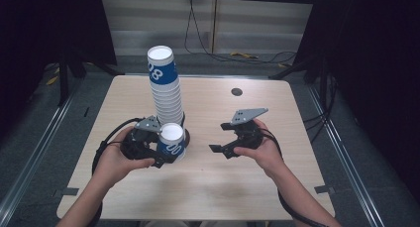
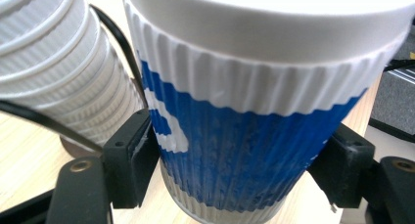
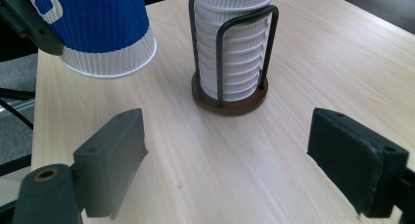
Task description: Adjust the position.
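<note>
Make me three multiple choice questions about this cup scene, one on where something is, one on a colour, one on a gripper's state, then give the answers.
1. Where does the stack of cups stand?
A. in a wire holder on a round base
B. loose at the table edge
C. on the floor

2. What colour is the band on the held cup?
A. red
B. blue
C. green

3. How do the jaws of the right gripper stand?
A. shut on a cup
B. shut on a cable
C. apart with nothing between

Answers: 1 A, the right gripper view shows wire loops and base. 2 B, the left gripper clamps a blue-banded cup. 3 C, bare table between them.
</note>
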Action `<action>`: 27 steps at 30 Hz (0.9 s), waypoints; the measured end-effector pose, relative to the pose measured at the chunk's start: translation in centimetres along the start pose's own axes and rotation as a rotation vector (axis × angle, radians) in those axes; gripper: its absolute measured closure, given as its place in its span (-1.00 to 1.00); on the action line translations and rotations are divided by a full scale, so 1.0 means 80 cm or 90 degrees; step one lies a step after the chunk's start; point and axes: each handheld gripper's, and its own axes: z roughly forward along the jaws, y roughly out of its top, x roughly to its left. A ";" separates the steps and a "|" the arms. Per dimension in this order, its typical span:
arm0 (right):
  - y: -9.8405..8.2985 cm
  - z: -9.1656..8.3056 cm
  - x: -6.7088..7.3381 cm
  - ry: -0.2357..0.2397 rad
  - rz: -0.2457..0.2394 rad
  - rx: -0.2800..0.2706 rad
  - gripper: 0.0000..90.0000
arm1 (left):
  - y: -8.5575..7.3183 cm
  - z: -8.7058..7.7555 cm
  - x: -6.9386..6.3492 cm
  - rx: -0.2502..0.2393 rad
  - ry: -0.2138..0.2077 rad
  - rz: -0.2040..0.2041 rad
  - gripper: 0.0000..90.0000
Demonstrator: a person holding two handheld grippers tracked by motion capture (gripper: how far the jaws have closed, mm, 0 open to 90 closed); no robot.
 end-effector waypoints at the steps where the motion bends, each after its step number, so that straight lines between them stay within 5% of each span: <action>1: -0.001 -0.002 0.000 0.000 0.000 0.000 -0.70 | 0.001 0.001 -0.001 -0.004 0.000 -0.002 -0.40; 14: -0.015 -0.007 0.003 0.002 0.000 0.011 -0.70 | 0.017 0.021 -0.009 0.029 -0.019 0.032 -0.40; 27: -0.022 -0.005 0.005 0.012 -0.008 0.018 -0.70 | 0.022 0.036 -0.007 0.057 -0.024 0.038 -0.39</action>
